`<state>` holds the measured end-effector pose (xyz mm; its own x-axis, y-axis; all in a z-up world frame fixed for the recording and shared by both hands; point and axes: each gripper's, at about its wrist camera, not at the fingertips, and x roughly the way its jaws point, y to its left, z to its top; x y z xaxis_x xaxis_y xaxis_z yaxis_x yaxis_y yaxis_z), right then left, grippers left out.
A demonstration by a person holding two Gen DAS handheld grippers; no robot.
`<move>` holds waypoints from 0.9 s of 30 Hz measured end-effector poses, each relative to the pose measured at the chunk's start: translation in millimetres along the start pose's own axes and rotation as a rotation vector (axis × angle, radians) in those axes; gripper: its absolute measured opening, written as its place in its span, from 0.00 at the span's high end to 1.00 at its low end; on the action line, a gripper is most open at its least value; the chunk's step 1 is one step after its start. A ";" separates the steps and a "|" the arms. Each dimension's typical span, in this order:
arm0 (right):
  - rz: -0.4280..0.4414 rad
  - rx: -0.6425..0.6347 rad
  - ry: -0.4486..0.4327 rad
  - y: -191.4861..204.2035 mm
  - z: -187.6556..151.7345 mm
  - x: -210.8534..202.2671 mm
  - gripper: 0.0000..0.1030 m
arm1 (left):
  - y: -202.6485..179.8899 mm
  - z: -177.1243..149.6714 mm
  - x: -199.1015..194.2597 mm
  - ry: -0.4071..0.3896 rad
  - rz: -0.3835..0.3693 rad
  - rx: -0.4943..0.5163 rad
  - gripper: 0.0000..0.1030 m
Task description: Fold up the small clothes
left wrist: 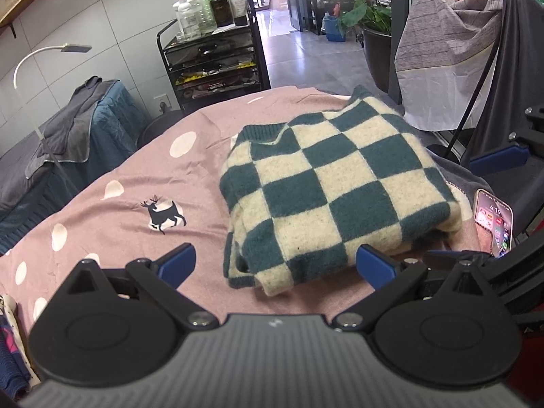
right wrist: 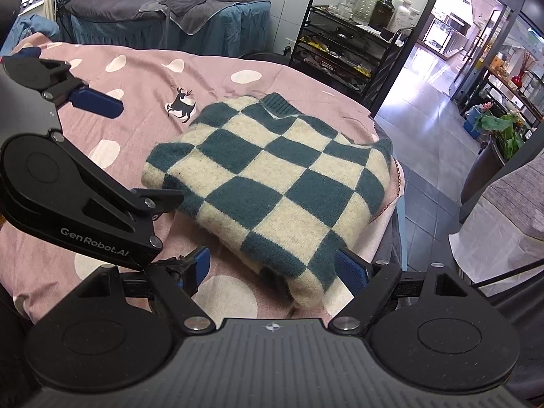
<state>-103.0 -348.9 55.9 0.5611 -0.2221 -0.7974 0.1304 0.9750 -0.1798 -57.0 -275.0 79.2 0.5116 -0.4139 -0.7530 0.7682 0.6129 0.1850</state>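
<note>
Even, soft indoor light, daylight glaring off the hallway floor [right wrist: 428, 68] at upper right, faint shadow under the sweater [left wrist: 326, 183], strong fisheye bending at the edges, dark corners, centre sharp, far shelves slightly soft

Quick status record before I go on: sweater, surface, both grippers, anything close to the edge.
sweater: checked sweater, folded into a compact stack, collar on the far side
surface: pink spotted sheet with a deer print
left gripper: jaws open, at the sweater's near edge, holding nothing
right gripper: jaws open, at the near corner, holding nothing
near edge: phone, screen lit, beside the sweater
</note>
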 end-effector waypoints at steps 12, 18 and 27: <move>0.002 0.001 -0.005 1.5 0.8 -2.4 0.00 | 0.7 0.5 -0.1 0.003 0.011 -0.005 0.00; 0.003 -0.001 -0.004 1.7 0.7 -2.0 0.00 | -1.0 -0.4 -2.6 -0.029 0.023 0.017 0.00; 0.004 0.000 -0.003 1.1 0.9 -1.4 0.00 | -0.1 0.1 -4.0 -0.028 0.016 0.005 0.00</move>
<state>-102.8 -347.5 57.4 0.5639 -0.2187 -0.7964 0.1288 0.9758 -0.1767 -59.1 -273.5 82.2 0.5342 -0.4225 -0.7322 0.7618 0.6160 0.2004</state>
